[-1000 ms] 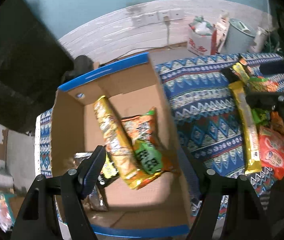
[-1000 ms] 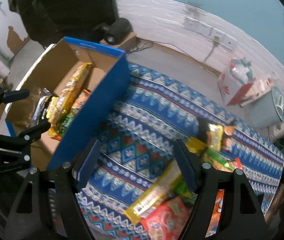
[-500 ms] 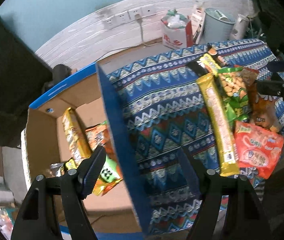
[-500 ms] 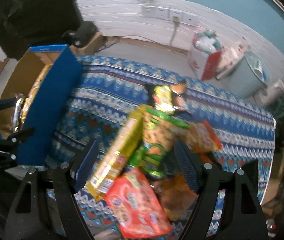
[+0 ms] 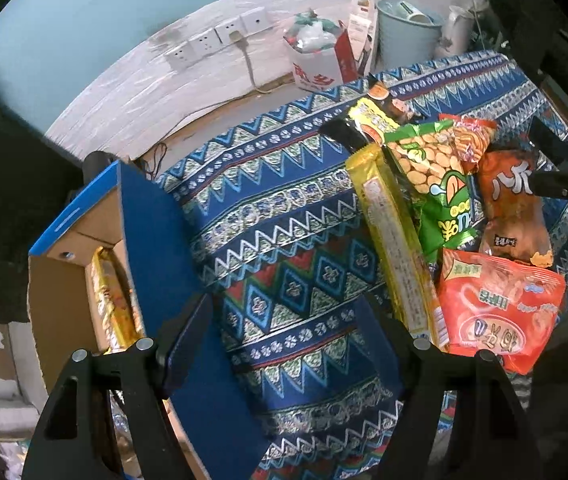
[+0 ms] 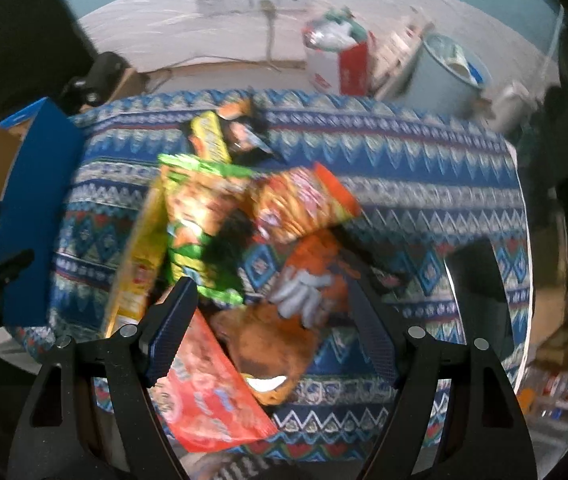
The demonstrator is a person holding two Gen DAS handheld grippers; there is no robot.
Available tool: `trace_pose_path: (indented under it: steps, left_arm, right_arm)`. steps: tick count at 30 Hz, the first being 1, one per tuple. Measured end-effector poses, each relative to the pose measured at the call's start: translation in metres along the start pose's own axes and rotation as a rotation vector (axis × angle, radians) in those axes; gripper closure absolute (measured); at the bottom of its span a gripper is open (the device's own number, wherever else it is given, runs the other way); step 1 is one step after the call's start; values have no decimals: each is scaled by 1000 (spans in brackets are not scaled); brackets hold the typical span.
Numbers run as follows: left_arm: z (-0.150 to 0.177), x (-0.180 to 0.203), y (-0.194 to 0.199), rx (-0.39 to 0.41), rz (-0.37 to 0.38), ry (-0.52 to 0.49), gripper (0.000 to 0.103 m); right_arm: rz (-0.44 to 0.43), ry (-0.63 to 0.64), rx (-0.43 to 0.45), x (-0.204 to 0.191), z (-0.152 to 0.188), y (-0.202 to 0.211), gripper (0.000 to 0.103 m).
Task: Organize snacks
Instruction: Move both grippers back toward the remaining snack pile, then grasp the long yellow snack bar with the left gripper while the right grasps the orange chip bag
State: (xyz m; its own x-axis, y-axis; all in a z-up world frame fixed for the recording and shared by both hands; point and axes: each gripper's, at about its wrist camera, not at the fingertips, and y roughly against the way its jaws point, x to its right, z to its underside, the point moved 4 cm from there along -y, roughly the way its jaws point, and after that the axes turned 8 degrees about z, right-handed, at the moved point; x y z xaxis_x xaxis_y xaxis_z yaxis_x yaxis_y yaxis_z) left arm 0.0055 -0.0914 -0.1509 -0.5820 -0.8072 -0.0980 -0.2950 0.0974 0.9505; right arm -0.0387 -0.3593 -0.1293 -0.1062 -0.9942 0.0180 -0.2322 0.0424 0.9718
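While both hover empty, right hand-held gripper (image 6: 269, 320) spread above snack pile (image 6: 243, 240), left hand-held gripper (image 5: 284, 336) spread beside it

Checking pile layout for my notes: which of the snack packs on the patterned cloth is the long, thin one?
The yellow stick pack, at the pile's edge nearest the cardboard box. It is long and narrow; the green bag and red bag beside it are wide pouches.
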Motion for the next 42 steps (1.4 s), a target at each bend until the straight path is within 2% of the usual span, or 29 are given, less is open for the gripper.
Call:
trace_pose_path:
  steps: [11,20,25,31,34,36,42]
  left_arm:
    - [-7,26,-27,-34,19,-49,27]
    - [-16,29,-52,-83,68,-18,27]
    - [-23,35,-67,-112,107,6,27]
    - [-33,46,-85,-152,149,22,27]
    - [-37,53,-91,-153,149,12,20]
    - [-39,57,-95,-162,142,2,20]
    - [-36,69,-111,-181,111,-52,21]
  right_arm:
    - [11,-89,-99,11,13,-42,25]
    - [-5,-108,-190,6,15,-85,25]
    - [17,-72,-180,12,12,-92,27]
    - [89,37,-135,21,12,-91,50]
    - [108,57,-115,30,12,-87,52]
    - [124,67,-104,38,12,-84,56]
    - [136,71,-74,61,11,-72,56]
